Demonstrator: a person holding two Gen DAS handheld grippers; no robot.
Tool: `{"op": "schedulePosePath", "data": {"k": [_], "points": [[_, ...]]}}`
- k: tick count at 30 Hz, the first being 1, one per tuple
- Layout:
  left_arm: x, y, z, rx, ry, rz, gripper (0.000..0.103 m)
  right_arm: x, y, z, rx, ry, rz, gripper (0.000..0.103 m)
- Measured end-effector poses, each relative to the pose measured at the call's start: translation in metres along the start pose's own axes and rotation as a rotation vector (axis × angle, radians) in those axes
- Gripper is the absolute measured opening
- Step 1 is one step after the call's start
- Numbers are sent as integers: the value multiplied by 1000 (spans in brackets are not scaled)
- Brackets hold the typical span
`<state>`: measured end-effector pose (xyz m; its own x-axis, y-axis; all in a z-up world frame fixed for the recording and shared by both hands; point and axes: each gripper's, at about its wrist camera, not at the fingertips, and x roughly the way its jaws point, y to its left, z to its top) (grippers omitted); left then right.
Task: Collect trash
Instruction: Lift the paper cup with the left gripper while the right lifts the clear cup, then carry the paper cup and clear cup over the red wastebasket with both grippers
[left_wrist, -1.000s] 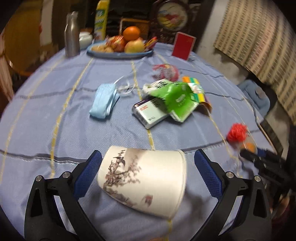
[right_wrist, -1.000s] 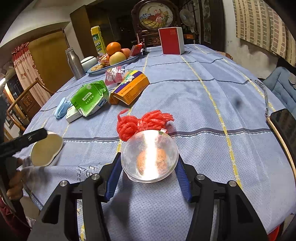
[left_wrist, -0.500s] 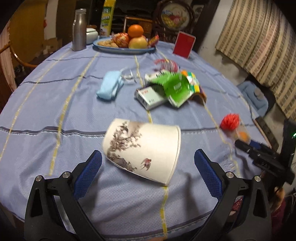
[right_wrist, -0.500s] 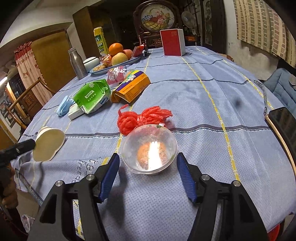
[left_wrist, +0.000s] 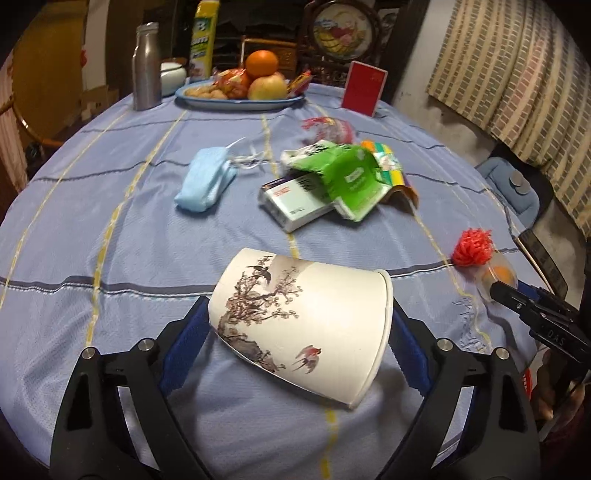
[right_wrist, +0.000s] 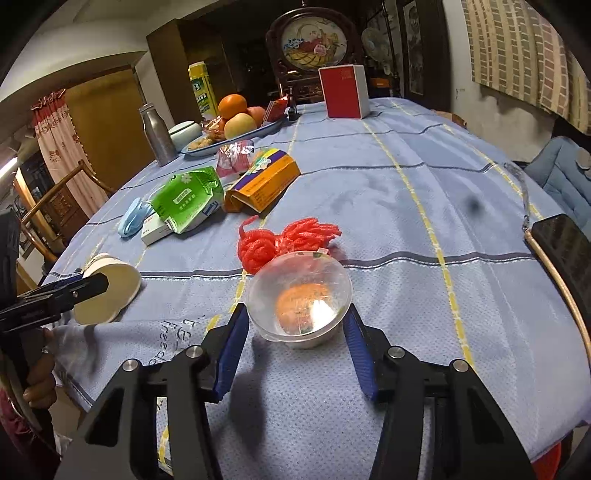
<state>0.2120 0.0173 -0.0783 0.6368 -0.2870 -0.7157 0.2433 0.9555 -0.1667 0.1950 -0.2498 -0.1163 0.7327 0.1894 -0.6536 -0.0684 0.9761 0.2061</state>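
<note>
A white paper cup (left_wrist: 306, 314) with a painted branch and birds lies on its side on the blue tablecloth (left_wrist: 129, 240). My left gripper (left_wrist: 299, 301) is closing on it, and its blue pads touch the base and the rim. A clear plastic bowl (right_wrist: 299, 299) with an orange scrap inside sits between the pads of my right gripper (right_wrist: 295, 308). Those jaws are closing too and meet its sides. Red foam netting (right_wrist: 280, 240) lies just behind the bowl. Farther off are a blue face mask (left_wrist: 207, 181), a white box (left_wrist: 291, 203), a green packet (left_wrist: 351, 181) and an orange carton (right_wrist: 266, 181).
A fruit plate (left_wrist: 236, 103), a steel bottle (left_wrist: 146, 66) and a red box (left_wrist: 364, 88) stand at the far side. A red wrapper (left_wrist: 328, 127) lies mid-table. A dark phone (right_wrist: 565, 251) rests at the right edge. The table's near edge runs just under both grippers.
The left jaws have narrowed from wide of the cup to touching its ends. The right jaws spread off the bowl half a second ago and have come back against it.
</note>
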Motion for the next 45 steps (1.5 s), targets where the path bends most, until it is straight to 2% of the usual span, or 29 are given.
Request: {"op": "schedulePosePath", "data": {"k": [1,5,8,12,13,14,16,17,21,25,27,28,33,38,39,40,42,45], "points": [[-2,-4,0,8,-9,-3,82,-3,-1,0,2,-6,1,52],[-9,-14,2,21,-24,-41,73,-15,-3,1,11,-30,16,52],[-12,-21,3,27,-34,-56,70,-25,-3,1,9,-53,18,52],[-7,-30,0,46,-10,-63,71,-31,-2,-2,1,-61,14,52],[-4,-32,-1,49,4,-69,76,-32,-3,-3,4,-58,15,52],[-1,-33,-2,49,14,-72,85,-33,-4,-4,7,-56,18,52],[4,-35,-5,45,27,-74,93,-34,-5,-6,13,-50,26,52],[6,-35,-5,46,30,-79,93,-35,-5,-7,13,-49,28,52],[10,-38,-7,46,49,-113,93,-40,-5,-8,7,-59,25,52],[4,-47,-10,90,19,-123,92,-42,-7,-8,11,-64,28,52],[1,-51,-11,107,1,-126,86,-45,-7,-8,13,-70,30,52],[-1,-54,-11,120,-5,-129,79,-46,-7,-8,13,-74,30,51],[-6,-60,-12,128,-33,-113,79,-55,-9,-9,16,-95,26,48],[-15,-63,-13,124,-57,-114,79,-53,-14,-12,31,-78,25,46],[-16,-63,-13,123,-61,-114,79,-52,-16,-13,44,-79,24,47],[-18,-64,-13,122,-67,-111,79,-52,-18,-13,56,-80,25,54],[-20,-63,-13,118,-73,-109,79,-51,-23,-13,79,-85,24,63],[-19,-61,-12,110,-75,-113,79,-50,-32,-11,106,-94,4,65]]}}
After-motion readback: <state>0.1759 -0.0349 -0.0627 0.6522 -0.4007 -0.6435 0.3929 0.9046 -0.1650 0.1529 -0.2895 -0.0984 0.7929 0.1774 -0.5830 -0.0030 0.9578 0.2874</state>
